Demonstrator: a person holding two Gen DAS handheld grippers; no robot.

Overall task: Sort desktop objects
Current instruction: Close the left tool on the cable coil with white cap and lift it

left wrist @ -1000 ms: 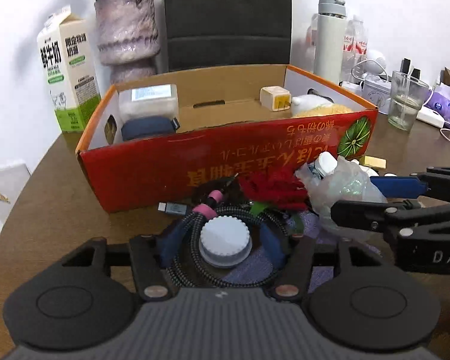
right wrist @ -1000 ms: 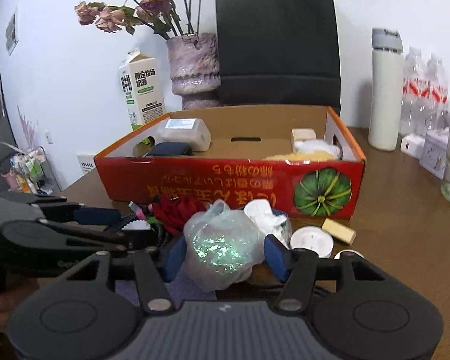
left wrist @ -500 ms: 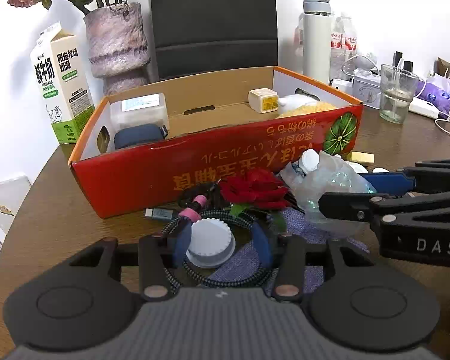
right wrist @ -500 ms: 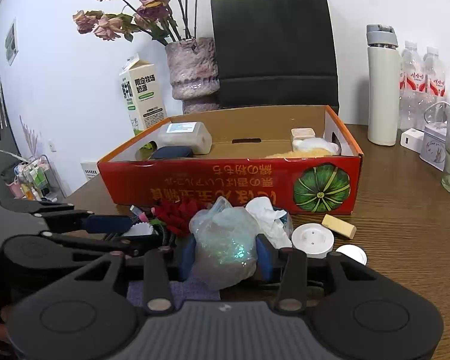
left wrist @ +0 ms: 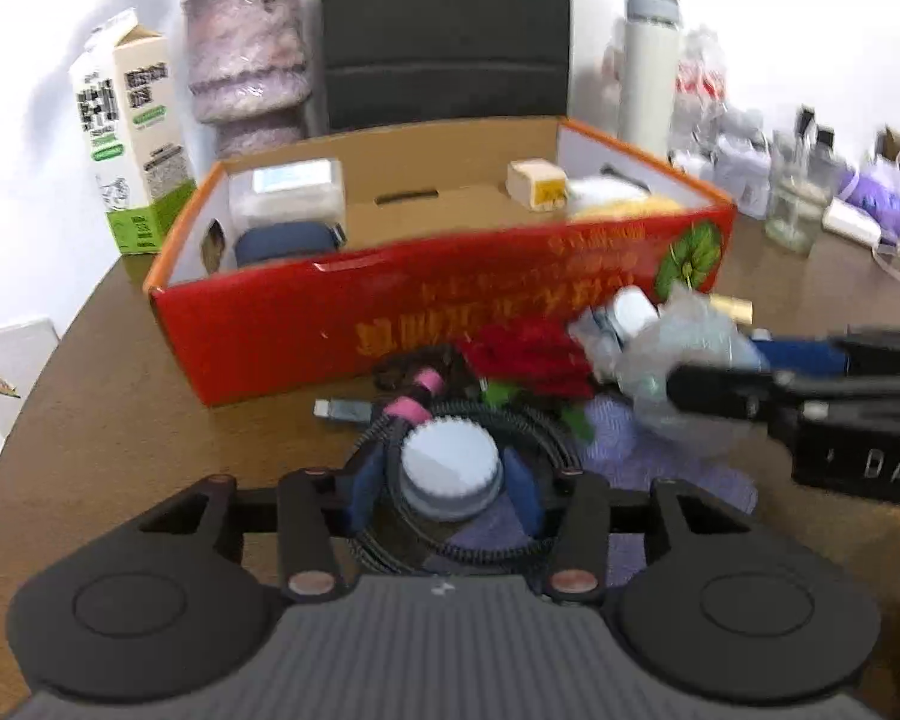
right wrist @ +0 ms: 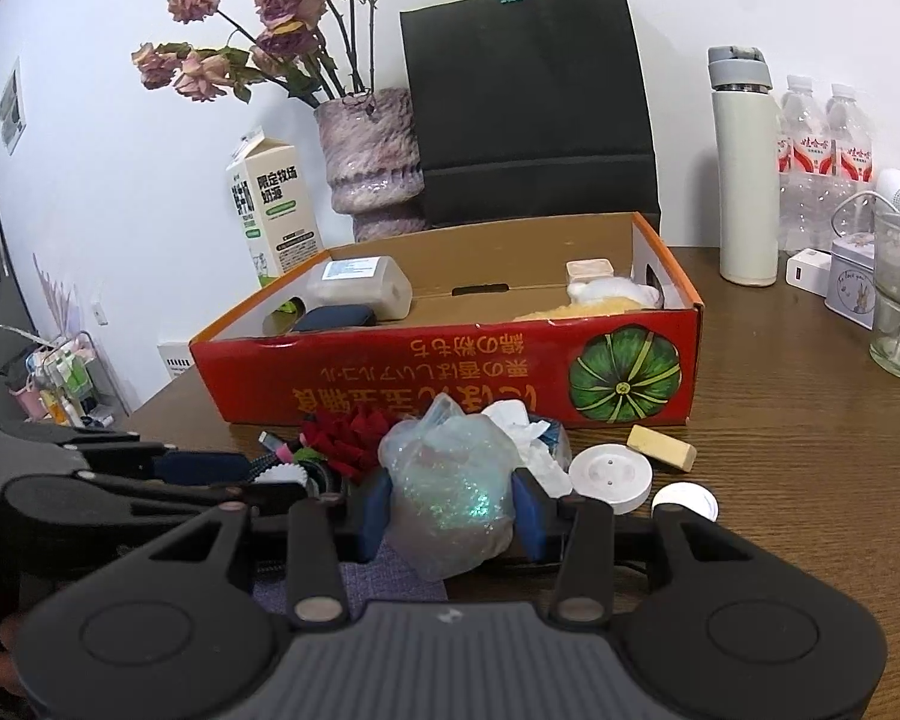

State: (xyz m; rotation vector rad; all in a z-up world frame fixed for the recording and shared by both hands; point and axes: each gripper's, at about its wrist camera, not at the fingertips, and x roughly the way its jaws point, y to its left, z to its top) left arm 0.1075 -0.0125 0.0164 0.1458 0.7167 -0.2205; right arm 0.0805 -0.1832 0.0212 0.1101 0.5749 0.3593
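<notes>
left wrist view: the left gripper [left wrist: 447,474] has its blue pads on either side of a white ridged cap [left wrist: 450,468], clenched against it. the cap sits inside a coil of braided cable [left wrist: 546,438] with pink ties, on a purple cloth [left wrist: 648,456] over the brown table [left wrist: 120,396]. just beyond lie a red fabric rose [left wrist: 534,354] and a crinkled plastic bag [left wrist: 672,348], both close in front of the red cardboard box [left wrist: 390,324]. the box holds a clear case [left wrist: 288,192], a dark pouch [left wrist: 285,243] and a small pale cube [left wrist: 537,183]. the right gripper [left wrist: 768,372] enters from the right, its fingers around the bag (this view is blurred).

right wrist view: the right gripper [right wrist: 450,510] grasps the plastic bag [right wrist: 450,486], pads pressed into both its sides. the left gripper [right wrist: 210,474] lies at left beside the rose [right wrist: 348,438]. a white round disc [right wrist: 611,475], a smaller white lid [right wrist: 685,501] and a tan eraser-like block [right wrist: 660,447] rest on the table [right wrist: 810,432] right of the bag. behind the box [right wrist: 450,366] stand a milk carton [right wrist: 273,204], a vase of dried roses [right wrist: 372,162], a black paper bag [right wrist: 528,120] and a white flask [right wrist: 744,168].
</notes>
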